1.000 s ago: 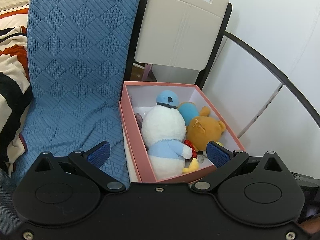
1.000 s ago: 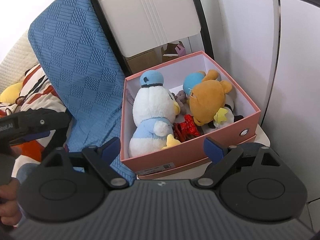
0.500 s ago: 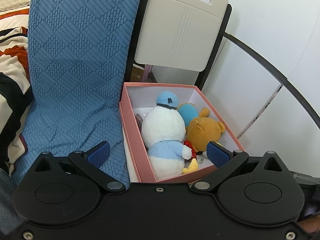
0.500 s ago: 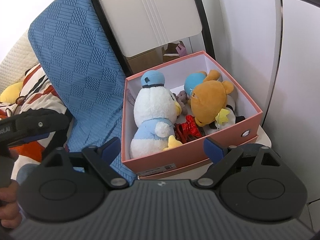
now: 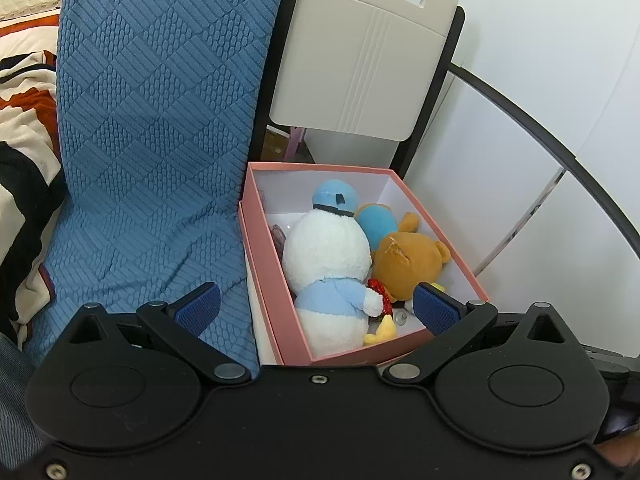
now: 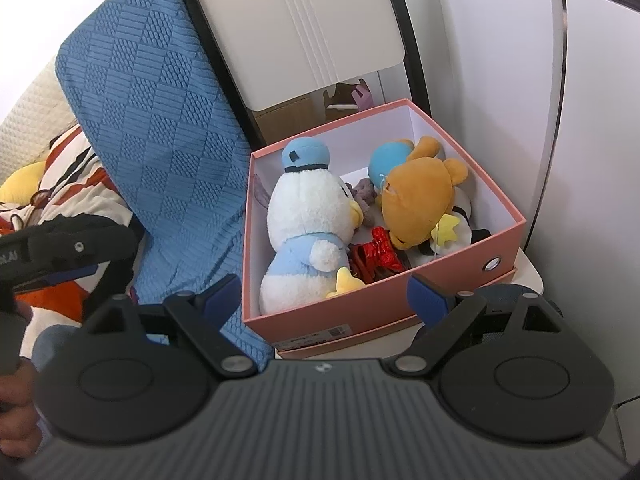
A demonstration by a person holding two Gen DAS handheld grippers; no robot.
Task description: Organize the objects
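This looks like a home, most likely a bedroom or living room. A blue quilted textile with a diamond pattern (image 5: 152,128) drapes beside a rumpled striped blanket in cream, black and orange (image 5: 24,168). A pink cardboard box with a white lining (image 6: 508,236) holds soft plush toys, among them a white duck plush in a light-blue cap (image 6: 308,220) and an orange-brown bear plush (image 6: 416,196). Behind stands a beige plastic folding chair back on a black frame (image 5: 360,52), against plain white cabinet panels (image 5: 500,184).

Top of my pink box (image 6: 384,312) is open but packed: white duck plush (image 6: 308,236), brown bear plush (image 6: 420,196). Blue blanket (image 6: 160,148) crowds its left, chair back (image 6: 304,28) blocks behind.
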